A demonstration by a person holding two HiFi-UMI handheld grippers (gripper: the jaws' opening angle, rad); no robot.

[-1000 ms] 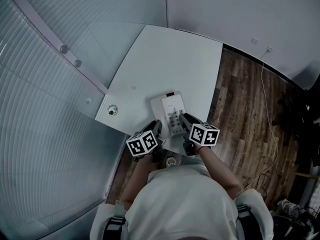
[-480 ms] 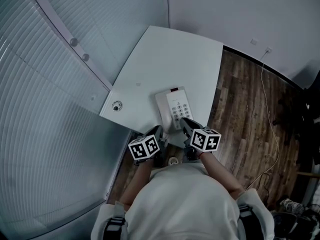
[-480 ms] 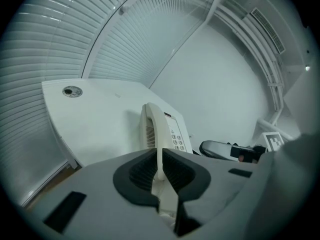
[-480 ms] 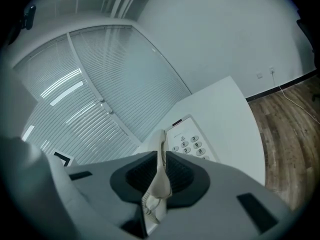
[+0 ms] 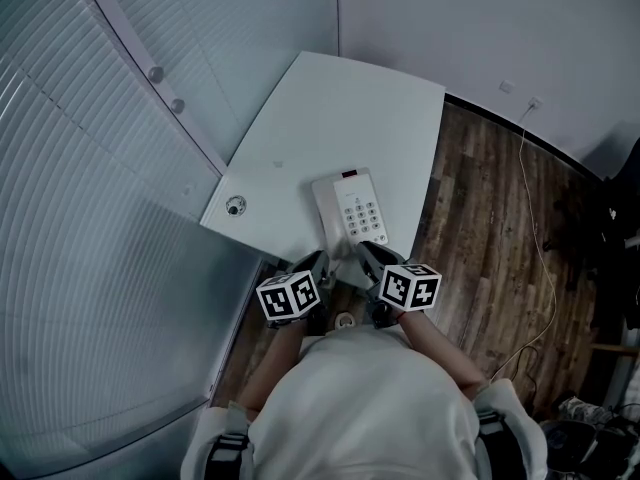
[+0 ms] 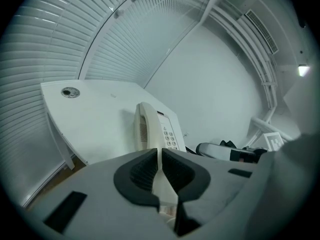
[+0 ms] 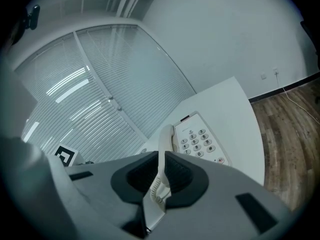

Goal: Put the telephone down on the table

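- Far to the left of the left claw (image 5: 314, 264) there is a wall of horizontal blinds (image 5: 90, 218) with thin pale slats. Two small round knobs (image 5: 155, 73) sit on its slanted frame.
- There is one worktop (image 5: 330, 118). It is white, smooth and flat, with straight edges, and it lies ahead of both claws.
- One round metal fitting (image 5: 235, 205) is set in the worktop corner, ahead and to the left of the left claw.
- The left claw is clenched, its dark ribbed pads are together and it grasps nothing.
- One telephone (image 5: 350, 208) lies flat on the worktop, just ahead of the two claws and between their lines, apart from both. It is a pale plastic rectangle, with the handset (image 5: 328, 218) on its side nearer the left claw and the keypad (image 5: 364, 214) nearer the right claw (image 5: 370, 255).
- The right claw has just been closing and only a thin slit is left. A coiled cord (image 7: 156, 186) shows in the slit; I cannot tell if the pads touch it.
- To the right of the right claw is a floor (image 5: 490, 228) of dark wood planks. One thin white cable (image 5: 535, 198) runs over it to the plain wall (image 5: 480, 28).
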